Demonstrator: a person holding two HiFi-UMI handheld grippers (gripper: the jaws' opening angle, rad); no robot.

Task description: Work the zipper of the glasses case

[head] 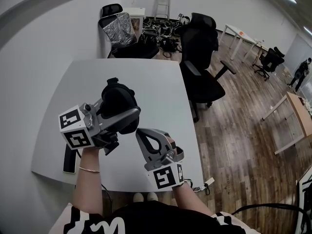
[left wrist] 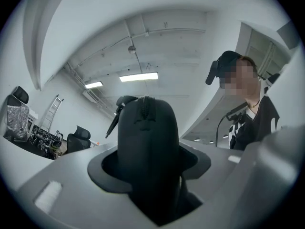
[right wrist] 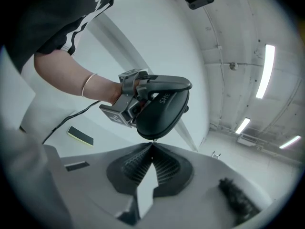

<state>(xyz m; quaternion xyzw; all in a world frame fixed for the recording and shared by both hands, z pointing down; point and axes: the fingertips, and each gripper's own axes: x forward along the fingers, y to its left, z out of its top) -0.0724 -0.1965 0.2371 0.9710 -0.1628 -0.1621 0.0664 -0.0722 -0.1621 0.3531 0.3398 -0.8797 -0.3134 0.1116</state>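
My left gripper [head: 118, 122] holds a black glasses case [head: 118, 101] above the white table [head: 156, 87], its jaws clamped on the case's two sides. In the left gripper view the case [left wrist: 147, 147] fills the gap between the jaws, and its zipper [left wrist: 143, 109] runs over the top ridge. My right gripper [head: 138, 131] sits just right of the case's near end. Its jaws are closed tip to tip [right wrist: 151, 145] right at the rim of the case [right wrist: 162, 111], pinching a small zipper pull [right wrist: 152, 141] there. The pull is tiny and mostly hidden.
A dark flat device with a yellow edge [head: 69, 159] lies at the table's front left, also seen as the device [right wrist: 80, 136] beneath the left arm. A black office chair [head: 200, 57] stands at the table's right, and clutter lies on the floor behind.
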